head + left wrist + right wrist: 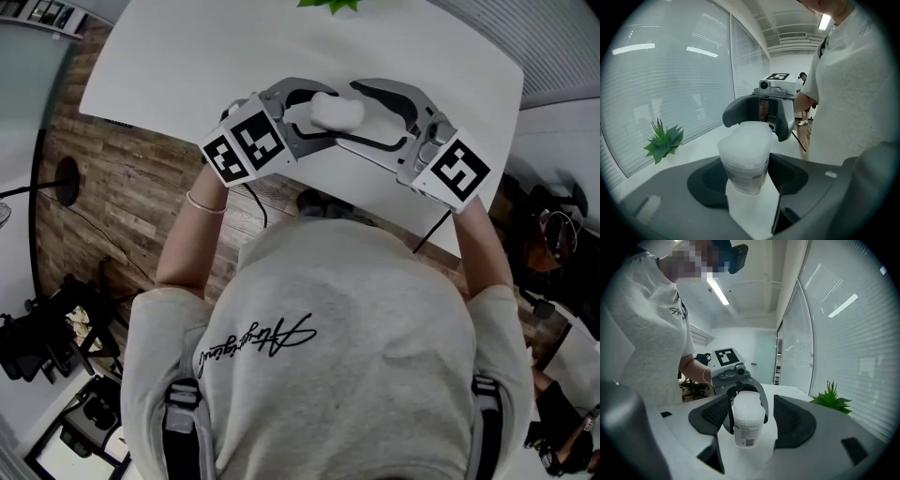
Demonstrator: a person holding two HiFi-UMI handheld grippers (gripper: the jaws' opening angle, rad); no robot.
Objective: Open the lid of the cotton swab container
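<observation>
The cotton swab container, a white translucent tub with a printed label and its lid on, stands on the white table between both grippers. My left gripper comes from the left and is shut on the tub's body; its dark curved fingers hug the sides. My right gripper faces it from the right. Its jaws stand either side of the tub, and a gap shows between the right pad and the tub. In the head view both pairs of jaws overlap around the tub.
A small green plant stands on the table by the blinds at the far side. The table's near edge runs just under my wrists, with wooden floor below it. Another person stands far off in the room.
</observation>
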